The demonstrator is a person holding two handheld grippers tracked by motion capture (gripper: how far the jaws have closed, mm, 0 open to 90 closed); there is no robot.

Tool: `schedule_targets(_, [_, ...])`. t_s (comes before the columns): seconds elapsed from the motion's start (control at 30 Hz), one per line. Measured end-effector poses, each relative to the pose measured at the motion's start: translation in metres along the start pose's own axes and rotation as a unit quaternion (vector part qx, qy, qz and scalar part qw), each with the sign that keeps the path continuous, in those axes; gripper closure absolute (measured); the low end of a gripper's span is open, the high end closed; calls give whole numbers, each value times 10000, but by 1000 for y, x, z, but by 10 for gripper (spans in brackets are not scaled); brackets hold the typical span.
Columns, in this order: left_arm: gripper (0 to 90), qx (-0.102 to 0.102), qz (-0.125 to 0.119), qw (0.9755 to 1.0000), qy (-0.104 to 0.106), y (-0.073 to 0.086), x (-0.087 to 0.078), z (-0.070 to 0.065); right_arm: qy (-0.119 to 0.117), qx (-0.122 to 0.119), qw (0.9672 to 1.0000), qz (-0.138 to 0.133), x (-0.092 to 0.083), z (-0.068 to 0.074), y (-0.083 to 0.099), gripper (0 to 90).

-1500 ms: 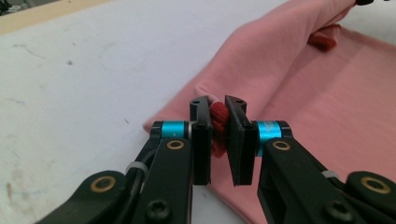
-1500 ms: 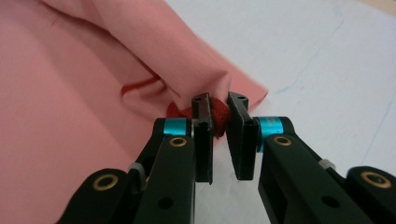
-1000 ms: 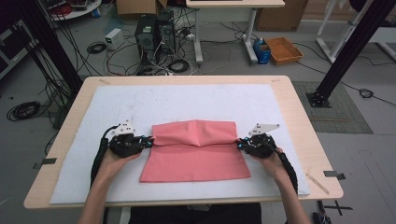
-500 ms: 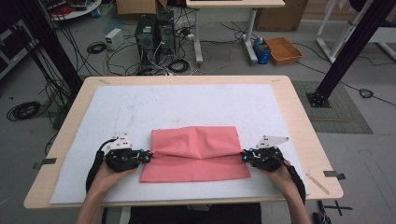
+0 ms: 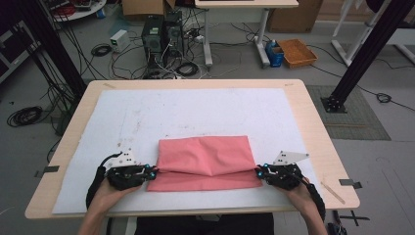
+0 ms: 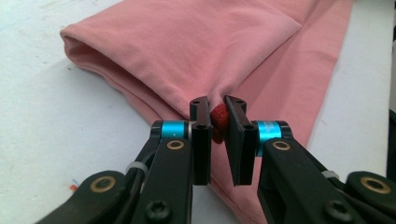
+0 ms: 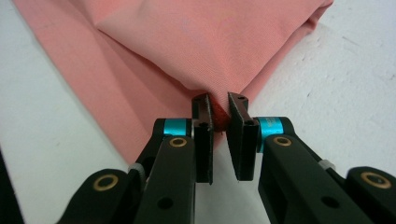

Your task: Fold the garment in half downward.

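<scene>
Two handheld grippers hold a folded pink cloth [image 5: 203, 161] on a white-covered worktop [image 5: 195, 110].
The left gripper [image 5: 152, 172] and right gripper [image 5: 258, 172] each pinch a near corner, fingers almost closed on fabric.

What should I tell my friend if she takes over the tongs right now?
Left tongs: shut on a corner of the pink cloth.
Right tongs: shut on the cloth's other corner.
The cloth lies on the white mat, near the person's edge of the table.
Done: the top layer is folded over toward the near edge, not quite reaching it.
Left, probably: lay both corners down on the bottom layer, open the tongs, smooth the fold.
</scene>
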State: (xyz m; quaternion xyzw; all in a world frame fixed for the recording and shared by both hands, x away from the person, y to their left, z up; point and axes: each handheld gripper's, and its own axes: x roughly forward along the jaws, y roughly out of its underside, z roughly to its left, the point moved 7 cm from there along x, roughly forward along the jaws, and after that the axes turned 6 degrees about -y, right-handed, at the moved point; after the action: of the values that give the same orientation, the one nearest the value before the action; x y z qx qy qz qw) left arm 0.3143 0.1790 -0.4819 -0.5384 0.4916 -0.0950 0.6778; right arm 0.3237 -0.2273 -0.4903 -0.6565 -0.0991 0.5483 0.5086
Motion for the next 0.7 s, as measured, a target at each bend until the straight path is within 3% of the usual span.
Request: schedule_targets(0.7, [809, 121, 150, 9996, 184, 14, -11, -13, -177, -189, 9996, 116, -10, 19, 13, 816])
